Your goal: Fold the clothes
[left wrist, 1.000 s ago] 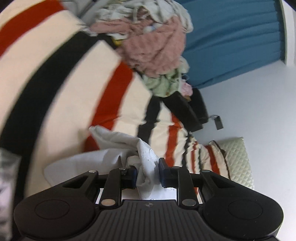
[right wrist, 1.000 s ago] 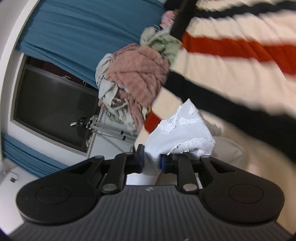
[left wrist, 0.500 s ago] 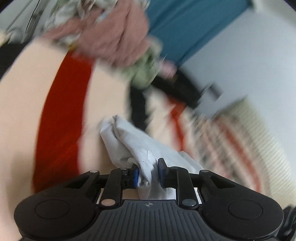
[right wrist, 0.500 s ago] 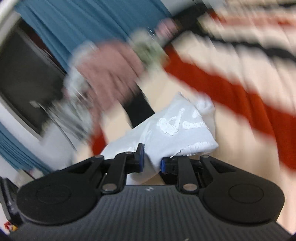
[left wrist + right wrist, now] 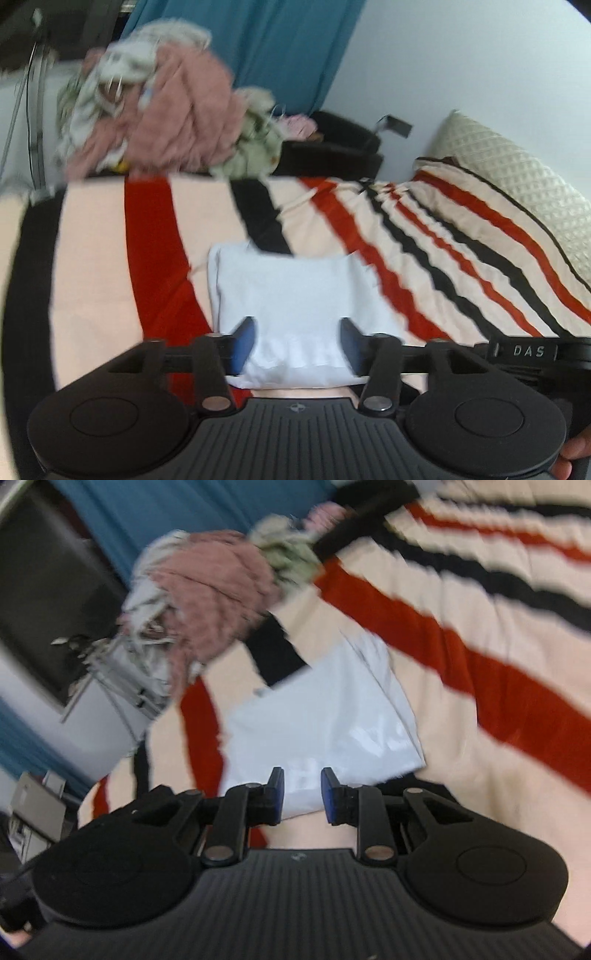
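A white garment (image 5: 288, 295) lies folded into a flat rectangle on the striped bedspread (image 5: 96, 266). My left gripper (image 5: 297, 341) stands open just above its near edge, blue pads wide apart and nothing pinched. In the right wrist view the same white garment (image 5: 317, 720) lies flat, faint print on its near corner. My right gripper (image 5: 302, 794) is open over that near edge, pads apart, no cloth between them. Both views are motion-blurred.
A heap of unfolded clothes (image 5: 166, 122), pink and pale green, sits at the bed's far end, seen also as the clothes heap (image 5: 214, 590). A black bag (image 5: 332, 147) lies behind it, a cream quilted pillow (image 5: 517, 184) at right. Blue curtain (image 5: 280, 48) and dark window (image 5: 48, 590) beyond.
Both grippers held bunched white cloth; now both have opened and let go. The garment has dropped flat onto the bedspread as a folded rectangle, and both cameras swung level.
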A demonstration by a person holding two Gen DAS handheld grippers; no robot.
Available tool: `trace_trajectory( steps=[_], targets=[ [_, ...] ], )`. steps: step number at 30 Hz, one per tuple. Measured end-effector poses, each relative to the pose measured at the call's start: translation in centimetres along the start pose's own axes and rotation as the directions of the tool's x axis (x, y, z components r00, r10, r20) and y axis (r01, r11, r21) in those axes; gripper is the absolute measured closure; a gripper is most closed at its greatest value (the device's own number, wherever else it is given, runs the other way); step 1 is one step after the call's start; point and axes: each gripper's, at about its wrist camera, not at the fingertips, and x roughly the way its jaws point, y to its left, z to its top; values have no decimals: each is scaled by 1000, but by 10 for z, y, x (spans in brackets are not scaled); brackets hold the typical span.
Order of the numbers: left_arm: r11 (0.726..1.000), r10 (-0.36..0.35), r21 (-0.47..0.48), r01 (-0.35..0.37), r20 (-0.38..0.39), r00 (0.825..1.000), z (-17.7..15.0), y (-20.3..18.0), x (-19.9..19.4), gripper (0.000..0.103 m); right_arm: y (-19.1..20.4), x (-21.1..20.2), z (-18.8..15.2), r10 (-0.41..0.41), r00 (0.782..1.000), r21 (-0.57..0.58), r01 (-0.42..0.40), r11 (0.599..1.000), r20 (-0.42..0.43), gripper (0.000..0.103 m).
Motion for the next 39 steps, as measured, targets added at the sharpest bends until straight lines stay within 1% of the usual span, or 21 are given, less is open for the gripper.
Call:
trace_trajectory(
  steps=[1,2,3,4,5,6,8,10,14,17,20,24,28,30,32,36,39],
  targets=[
    [1000,5,13,-6,16,1000,0,-8,-18,27,8,-16,1,8,1000,-31,-8,999,14,73],
    [1000,11,26,-12,32,999,0,-15,-37,20,17,-34,0,13,999,-61,-11,998,33,65],
    [999,16,38,-18,49,999,1,-23,-55,16,26,-51,0,20,998,-91,-15,996,55,38],
    [998,20,51,-24,65,998,1,-31,-73,8,33,-69,-4,30,995,-118,-19,993,90,10],
    [998,25,63,-30,81,996,1,-39,-92,1,39,-89,-10,36,990,-143,-17,990,133,7],
    [996,29,75,-37,98,995,1,-46,-110,0,44,-105,-15,37,986,-163,-10,987,164,5],
    [994,38,99,-51,131,991,2,-62,-146,0,51,-131,-24,42,980,-199,-3,980,193,4],
    [989,56,124,-76,158,986,-8,-73,-179,0,54,-152,-36,43,976,-228,7,974,214,4],
    [984,58,152,-91,209,976,-33,-87,-235,0,59,-185,-62,47,963,-272,27,962,263,4],
    [976,74,179,-121,251,965,-54,-94,-264,0,59,-201,-83,55,954,-280,31,959,294,4],
    [977,59,177,-115,294,954,-76,-94,-285,0,58,-208,-104,65,945,-296,35,954,322,4],
    [981,67,148,-123,332,941,-102,-87,-298,0,57,-207,-131,71,927,-324,56,944,368,4],
    [983,93,118,-144,358,929,-122,-76,-300,0,59,-195,-151,78,917,-359,74,930,392,4],
    [981,107,114,-156,355,929,-127,-72,-296,0,58,-189,-157,74,911,-364,86,927,405,4],
    [978,125,113,-174,352,928,-132,-69,-291,0,56,-180,-161,71,913,-358,86,930,401,4],
    [977,137,109,-183,338,931,-137,-64,-282,0,51,-161,-166,59,921,-363,92,927,385,4],
    [976,145,105,-188,327,934,-141,-60,-274,0,49,-152,-169,47,919,-373,111,921,391,4]
  ],
)
